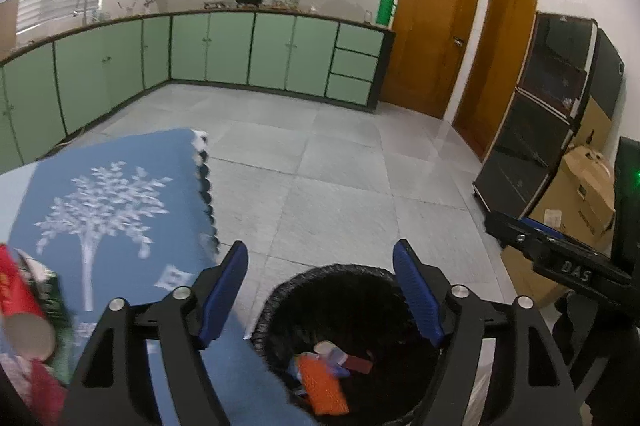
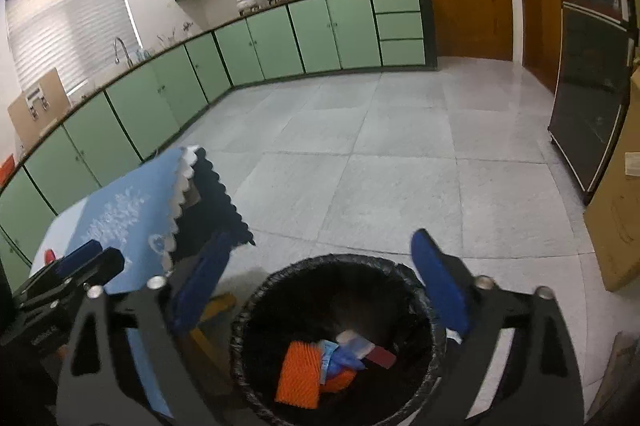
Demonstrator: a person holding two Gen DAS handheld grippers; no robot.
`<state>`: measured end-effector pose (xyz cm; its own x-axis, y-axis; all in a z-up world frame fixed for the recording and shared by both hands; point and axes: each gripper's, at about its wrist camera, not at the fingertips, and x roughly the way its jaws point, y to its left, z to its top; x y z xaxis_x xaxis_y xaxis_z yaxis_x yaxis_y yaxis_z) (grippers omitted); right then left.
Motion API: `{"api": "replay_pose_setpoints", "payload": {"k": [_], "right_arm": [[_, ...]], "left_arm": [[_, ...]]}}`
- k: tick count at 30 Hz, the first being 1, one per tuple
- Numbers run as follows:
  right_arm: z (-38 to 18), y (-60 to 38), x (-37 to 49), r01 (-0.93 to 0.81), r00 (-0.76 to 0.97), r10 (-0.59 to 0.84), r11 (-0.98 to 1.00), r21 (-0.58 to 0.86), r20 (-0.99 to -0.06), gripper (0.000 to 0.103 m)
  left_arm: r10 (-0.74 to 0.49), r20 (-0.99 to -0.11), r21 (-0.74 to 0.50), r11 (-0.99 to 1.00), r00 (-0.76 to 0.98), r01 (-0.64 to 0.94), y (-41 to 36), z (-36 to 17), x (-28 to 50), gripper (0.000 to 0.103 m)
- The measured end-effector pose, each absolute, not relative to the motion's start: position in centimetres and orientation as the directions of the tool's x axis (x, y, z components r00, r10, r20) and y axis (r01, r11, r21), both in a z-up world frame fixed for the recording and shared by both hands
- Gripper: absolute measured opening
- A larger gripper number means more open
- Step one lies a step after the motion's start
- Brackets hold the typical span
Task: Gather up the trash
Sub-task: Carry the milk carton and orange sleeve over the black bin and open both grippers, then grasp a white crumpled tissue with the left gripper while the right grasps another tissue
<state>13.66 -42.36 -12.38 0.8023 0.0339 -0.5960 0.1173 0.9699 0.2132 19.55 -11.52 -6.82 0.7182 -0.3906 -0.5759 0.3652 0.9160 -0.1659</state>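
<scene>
Now both the left gripper [image 1: 320,290] and right gripper [image 2: 320,286] are hovering over the black-lined round trash bin [image 2: 416,286], fingers wide and empty, orange ridged wrapper [image 2: 300,378] lying inside; best returning for the red cylindrical can [image 1: 20,310] on the blue-clothed table [image 1: 120,161].

The red can [image 1: 20,306] is blurred and cut off, perhaps with wrappers beside it.

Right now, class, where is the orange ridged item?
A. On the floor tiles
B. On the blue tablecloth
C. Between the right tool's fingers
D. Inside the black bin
D: the orange item lies at the bottom of the black-lined bin among other scraps, below the open right tool, which holds nothing.
</scene>
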Motion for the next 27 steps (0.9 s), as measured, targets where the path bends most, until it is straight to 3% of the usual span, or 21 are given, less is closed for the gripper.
{"api": "replay_pose_setpoints", "payload": {"k": [12, 20, 27], "right_arm": [[-8.3, -32.4, 11.9, -0.075, 0.84, 0.188, 0.969, 0.235, -0.508, 0.093], [-9.2, -23.9, 11.2, -0.225, 0.803, 0.323, 0.943, 0.247, -0.501, 0.093], [-10.7, -18.0, 9.7, -0.31, 0.77, 0.379, 0.926, 0.218, -0.513, 0.093]], "left_arm": [[-0.172, -0.513, -0.062, 0.985, 0.841, 0.163, 0.3, -2.7, 13.6, 0.081], [0.0, -0.53, -0.019, 1.0, 0.848, -0.012, 8.6, -3.8, 8.6, 0.081], [0.054, -0.574, -0.03, 0.996, 0.817, -0.087, 12.3, -6.2, 5.5, 0.082]]}}
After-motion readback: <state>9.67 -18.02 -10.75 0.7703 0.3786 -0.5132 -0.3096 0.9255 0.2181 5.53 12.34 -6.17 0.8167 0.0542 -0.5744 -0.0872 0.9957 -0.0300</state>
